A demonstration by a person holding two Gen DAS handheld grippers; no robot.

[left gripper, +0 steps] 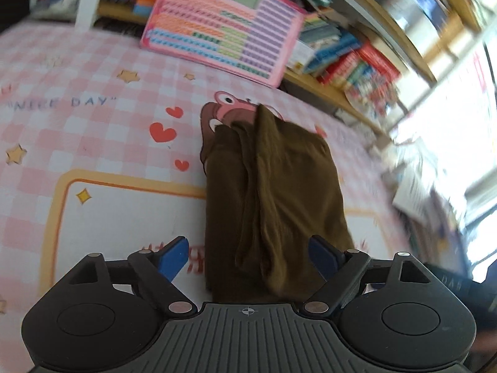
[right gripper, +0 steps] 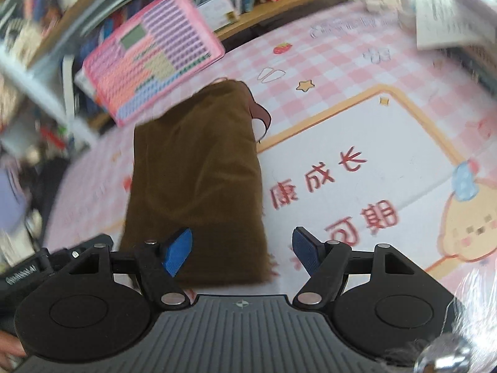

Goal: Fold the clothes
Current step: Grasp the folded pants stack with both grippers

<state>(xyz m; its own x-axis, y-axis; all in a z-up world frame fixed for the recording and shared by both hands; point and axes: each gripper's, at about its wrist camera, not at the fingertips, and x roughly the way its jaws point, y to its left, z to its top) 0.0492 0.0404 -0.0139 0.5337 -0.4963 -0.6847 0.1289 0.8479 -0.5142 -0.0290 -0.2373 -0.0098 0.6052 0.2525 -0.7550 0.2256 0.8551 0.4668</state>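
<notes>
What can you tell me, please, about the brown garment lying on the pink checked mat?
The brown garment is a soft, olive-brown cloth folded into a long narrow strip. It lies flat on the pink checked mat, covering part of its cartoon print. In the left view a loose, rumpled layer runs along its top. Both the left hand-held gripper and right hand-held gripper are open, not gripping it.

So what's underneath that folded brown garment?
The brown garment lies on a pink checked mat, covering part of a cartoon animal print and the printed frame. Whatever else lies beneath is hidden.
</notes>
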